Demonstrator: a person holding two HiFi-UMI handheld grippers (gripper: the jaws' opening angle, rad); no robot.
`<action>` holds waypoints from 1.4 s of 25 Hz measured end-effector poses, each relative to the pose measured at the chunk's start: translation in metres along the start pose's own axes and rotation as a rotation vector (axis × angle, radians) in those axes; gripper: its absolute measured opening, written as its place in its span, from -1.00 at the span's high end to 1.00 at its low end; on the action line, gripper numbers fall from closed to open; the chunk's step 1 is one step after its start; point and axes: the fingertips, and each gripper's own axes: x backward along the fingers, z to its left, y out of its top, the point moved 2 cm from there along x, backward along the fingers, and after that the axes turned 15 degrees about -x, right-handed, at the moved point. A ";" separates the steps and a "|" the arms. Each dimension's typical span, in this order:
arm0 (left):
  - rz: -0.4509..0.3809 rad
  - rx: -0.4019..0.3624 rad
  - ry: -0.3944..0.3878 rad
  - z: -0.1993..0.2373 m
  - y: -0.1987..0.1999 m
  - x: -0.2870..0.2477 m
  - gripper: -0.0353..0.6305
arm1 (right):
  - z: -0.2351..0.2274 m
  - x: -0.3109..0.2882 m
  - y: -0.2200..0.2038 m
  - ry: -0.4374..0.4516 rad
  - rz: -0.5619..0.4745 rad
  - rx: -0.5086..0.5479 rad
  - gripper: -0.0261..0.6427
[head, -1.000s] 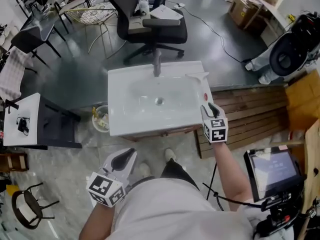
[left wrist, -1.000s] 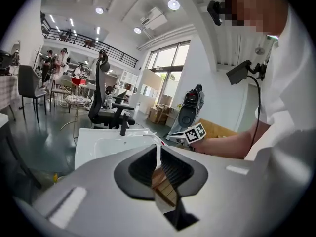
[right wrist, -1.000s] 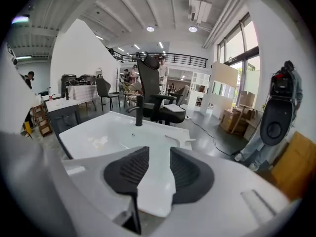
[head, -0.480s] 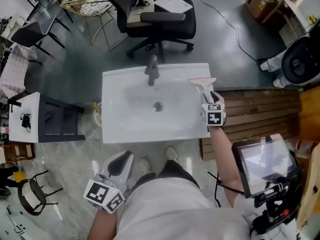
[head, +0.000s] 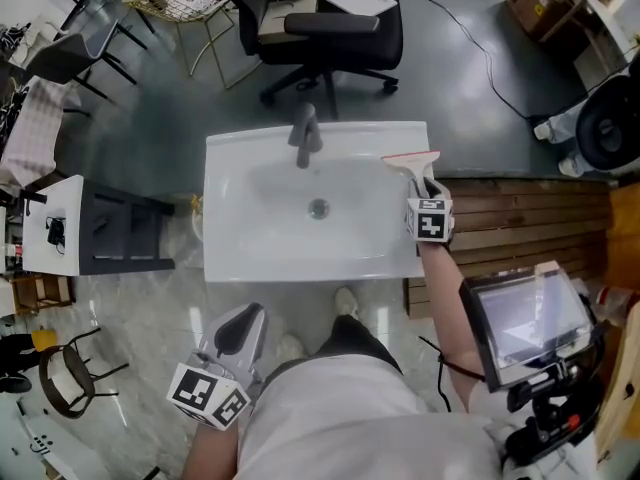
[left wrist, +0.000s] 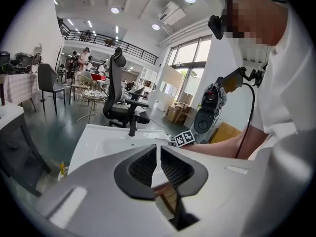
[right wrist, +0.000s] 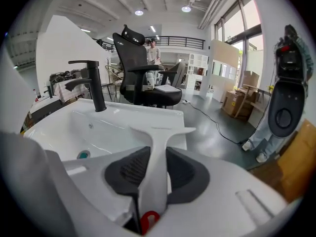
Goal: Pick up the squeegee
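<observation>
The white squeegee (head: 409, 160) lies on the right rim of the white sink (head: 230, 258), its blade toward the far edge. My right gripper (head: 428, 190) sits over its handle. In the right gripper view the squeegee's handle (right wrist: 159, 142) runs between the two dark pads, with a red tip at the near end. The right gripper (right wrist: 157, 169) is closing and its pads touch the handle on both sides. My left gripper (head: 243, 330) hangs low in front of the sink, well away from it. In its own view the left gripper (left wrist: 159, 167) is shut with nothing between its pads.
A dark faucet (head: 305, 133) stands at the sink's back middle, with the drain (head: 318, 208) in the basin. A black office chair (head: 320, 28) is behind the sink. A wooden pallet (head: 520, 228) lies to the right, a white side table (head: 50, 228) to the left, a tablet screen (head: 520, 318) at lower right.
My right gripper moved forward along the sink's right rim, and the squeegee's handle now lies between its jaws. The left gripper shifted a little beside my body.
</observation>
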 end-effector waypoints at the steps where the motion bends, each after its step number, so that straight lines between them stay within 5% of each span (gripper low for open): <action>1: -0.003 -0.002 0.000 0.000 0.000 0.000 0.79 | -0.001 0.000 0.000 0.000 -0.001 0.001 0.61; 11: -0.058 -0.022 -0.040 0.005 -0.015 0.057 0.79 | 0.033 0.079 -0.006 0.017 -0.056 0.019 0.61; 35: -0.155 -0.036 -0.170 -0.007 -0.109 0.224 0.80 | 0.202 0.335 -0.096 0.147 -0.155 0.041 0.61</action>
